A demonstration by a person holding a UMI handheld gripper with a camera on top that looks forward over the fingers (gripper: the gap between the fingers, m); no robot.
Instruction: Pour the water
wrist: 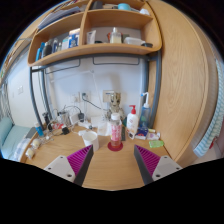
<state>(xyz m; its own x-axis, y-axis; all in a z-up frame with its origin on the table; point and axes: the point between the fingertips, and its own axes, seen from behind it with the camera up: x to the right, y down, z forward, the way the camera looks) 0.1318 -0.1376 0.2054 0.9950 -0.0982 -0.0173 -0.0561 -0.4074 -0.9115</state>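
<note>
Gripper view: spread, empty claw [113, 160] hovers over wooden counter [110, 172]; red-capped clear bottle [115, 133] stands beyond, beside small white cup [89, 139].

Hand-held gripper [113, 160], fingers wide apart

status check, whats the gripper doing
Gripper open, empty. Red bottle and white cup just ahead on desk. Path clear.

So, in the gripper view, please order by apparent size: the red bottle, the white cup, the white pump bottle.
1. White pump bottle
2. Red bottle, nearly alike; it stands nearer, so unsure
3. White cup

The open claw holds nothing.
</note>
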